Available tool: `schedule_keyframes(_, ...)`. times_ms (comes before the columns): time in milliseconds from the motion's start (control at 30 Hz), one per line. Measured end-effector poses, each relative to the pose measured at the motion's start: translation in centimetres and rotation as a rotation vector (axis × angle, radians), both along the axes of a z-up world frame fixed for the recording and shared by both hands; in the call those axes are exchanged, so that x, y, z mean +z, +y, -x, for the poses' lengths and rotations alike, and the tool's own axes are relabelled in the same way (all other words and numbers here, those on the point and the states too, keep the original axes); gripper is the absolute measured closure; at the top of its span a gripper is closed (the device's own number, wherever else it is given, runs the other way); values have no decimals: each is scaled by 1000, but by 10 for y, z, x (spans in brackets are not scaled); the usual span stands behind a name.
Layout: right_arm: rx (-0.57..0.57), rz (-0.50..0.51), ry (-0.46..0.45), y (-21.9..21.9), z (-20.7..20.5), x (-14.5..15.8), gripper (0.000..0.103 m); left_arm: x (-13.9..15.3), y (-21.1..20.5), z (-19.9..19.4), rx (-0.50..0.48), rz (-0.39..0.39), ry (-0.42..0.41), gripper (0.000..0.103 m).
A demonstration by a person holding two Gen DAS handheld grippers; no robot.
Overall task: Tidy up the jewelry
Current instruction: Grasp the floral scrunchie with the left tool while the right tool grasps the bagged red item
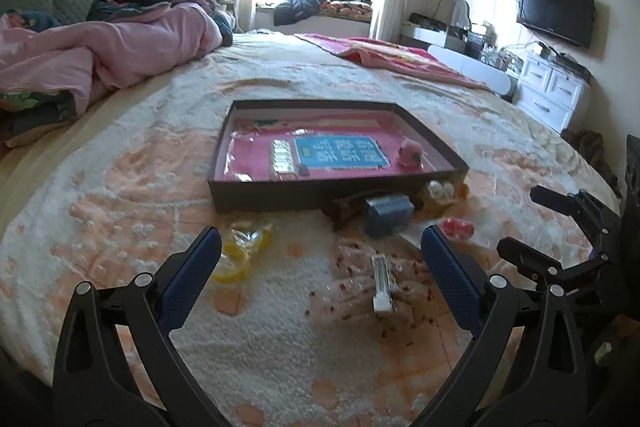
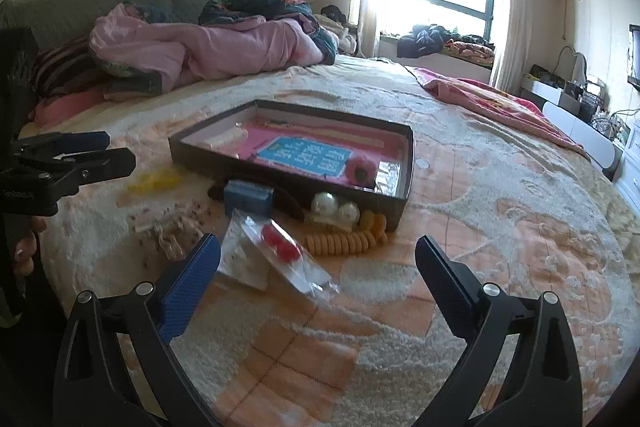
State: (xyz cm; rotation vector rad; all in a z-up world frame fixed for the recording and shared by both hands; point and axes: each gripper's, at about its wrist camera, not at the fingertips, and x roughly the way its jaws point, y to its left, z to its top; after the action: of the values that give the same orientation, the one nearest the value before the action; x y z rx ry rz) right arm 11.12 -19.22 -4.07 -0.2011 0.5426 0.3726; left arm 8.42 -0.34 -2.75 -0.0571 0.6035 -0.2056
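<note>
A shallow dark box (image 1: 280, 193) (image 2: 224, 163) with a pink lining lies on the bed and holds a pink flower piece (image 1: 412, 153) (image 2: 362, 169) and small items. In front of it lie a blue box (image 1: 390, 213) (image 2: 248, 199), a yellow bagged piece (image 1: 240, 251) (image 2: 154, 183), a clear bag of beaded jewelry (image 1: 380, 283) (image 2: 172, 231), a bag with red pieces (image 2: 280, 247) (image 1: 458, 227), pearl balls (image 2: 334, 209) and an orange coil band (image 2: 344, 243). My left gripper (image 1: 320, 259) is open above the beaded bag. My right gripper (image 2: 318, 267) is open over the red-piece bag.
The bed has a fluffy cream and peach blanket (image 1: 160, 163). A pink quilt (image 1: 120, 47) is heaped at the back left. A pink-red blanket (image 1: 400, 57) lies at the back right. White drawers (image 1: 552, 91) and a TV (image 1: 556, 11) stand by the right wall.
</note>
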Motion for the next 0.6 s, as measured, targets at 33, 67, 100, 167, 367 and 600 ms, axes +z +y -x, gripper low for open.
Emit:
schedule_keyframes(33, 2, 6, 1, 0, 1, -3, 8, -2, -1, 0, -6, 0, 9, 11)
schedule_keyframes(67, 1, 15, 2, 0, 1, -5, 8, -5, -3, 0, -15, 0, 21, 11)
schedule_keyframes(100, 1, 21, 3, -1, 0, -7, 8, -9, -5, 0, -26, -4, 30, 12)
schedule_keyframes(167, 1, 38, 3, -1, -2, -11, 8, -14, -9, -2, -38, -15, 50, 12)
schedule_keyframes(367, 11, 75, 8, -1, -12, -19, 15, -29, -19, -6, -82, -30, 104, 11)
schedule_keyframes(600, 38, 107, 36, 5, -27, -30, 19, -41, -31, -13, -121, -50, 143, 12)
